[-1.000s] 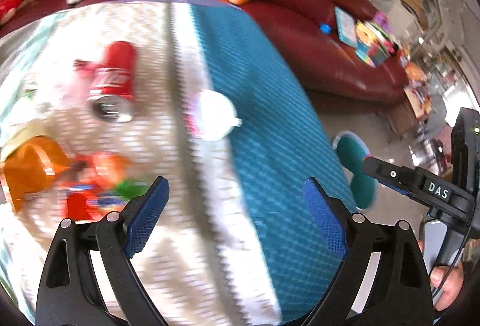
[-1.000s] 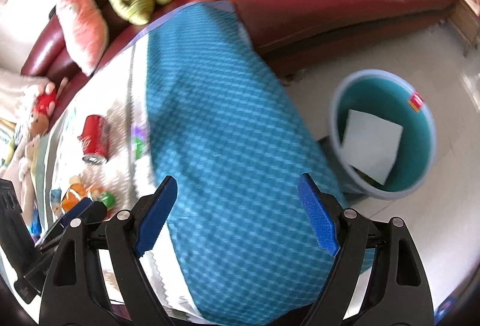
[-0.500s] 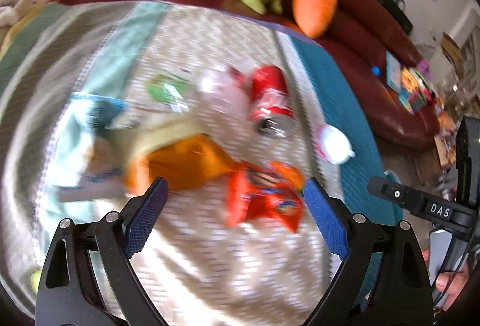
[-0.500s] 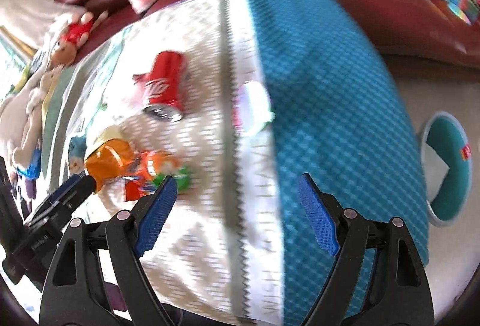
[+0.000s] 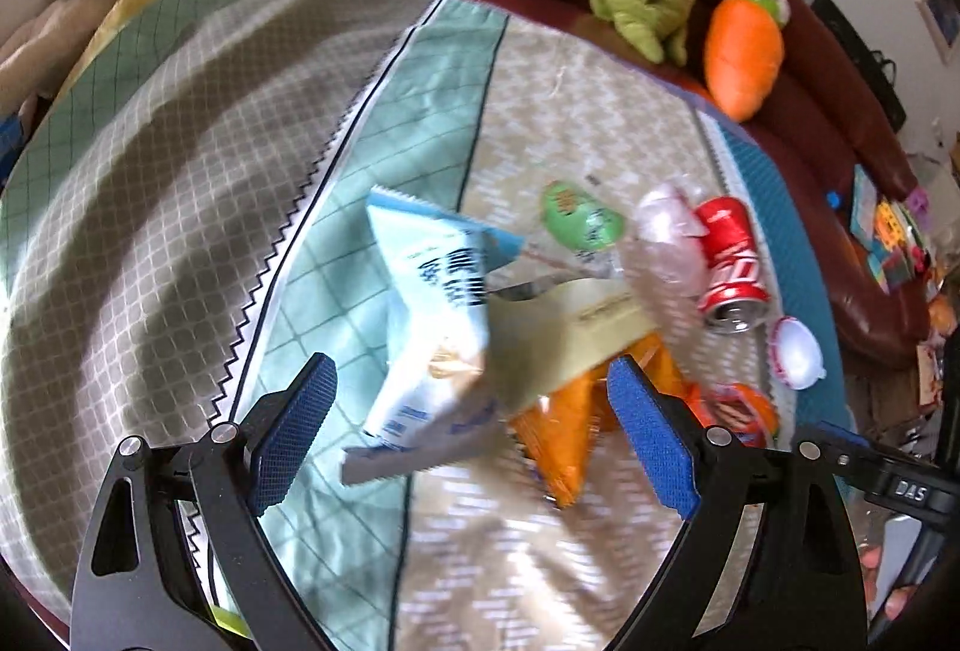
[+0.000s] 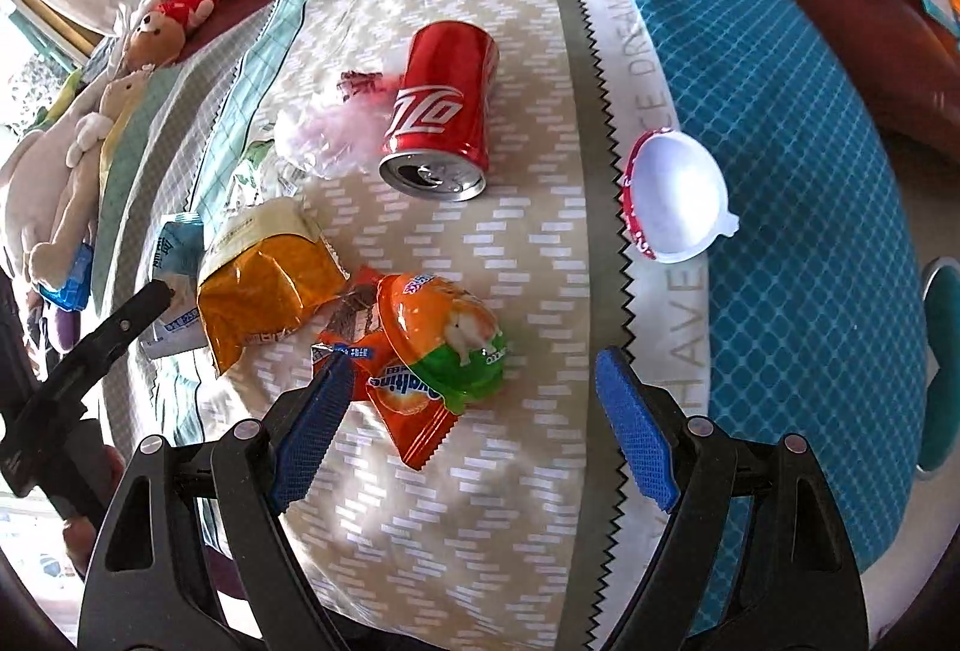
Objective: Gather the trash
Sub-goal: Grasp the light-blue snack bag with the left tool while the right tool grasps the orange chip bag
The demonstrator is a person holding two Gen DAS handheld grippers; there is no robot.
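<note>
We hold both claws empty and spread wide over the patchwork cloth (image 6: 480,501); the right gripper (image 6: 465,426) has its blue pads well apart with nothing between them, and the left gripper (image 5: 471,432) stands just as wide.

The trash lies in a loose cluster ahead of both claws; for the right gripper the nearest piece is the orange and green plastic egg-shaped capsule (image 6: 447,336), resting on the crinkled orange foil sachet (image 6: 399,405), just beyond and slightly left of the gap between its pads; the sachet's long axis runs diagonally, towards the lower right; we judge the right hand the nearer to this pair. The left gripper frames the pale blue and white snack bag (image 5: 429,315), whose long axis runs roughly away from the claw, with the amber cellophane packet with a cream top (image 5: 570,381) beside it on the right. Farther off lie the red drink can (image 6: 441,111) on its side, open end towards us, and the white half-shell cup with a red rim (image 6: 675,198); the teal bin (image 6: 942,369) shows at the right edge.

On writing: the sachet seems to read "Ovaltine", partly hidden; the can bears a white script logo; the cloth's grey band reads "HAVE", "DREAM" and "EVERYDAY" in part; the bag's dark lettering is too blurred to read.
</note>
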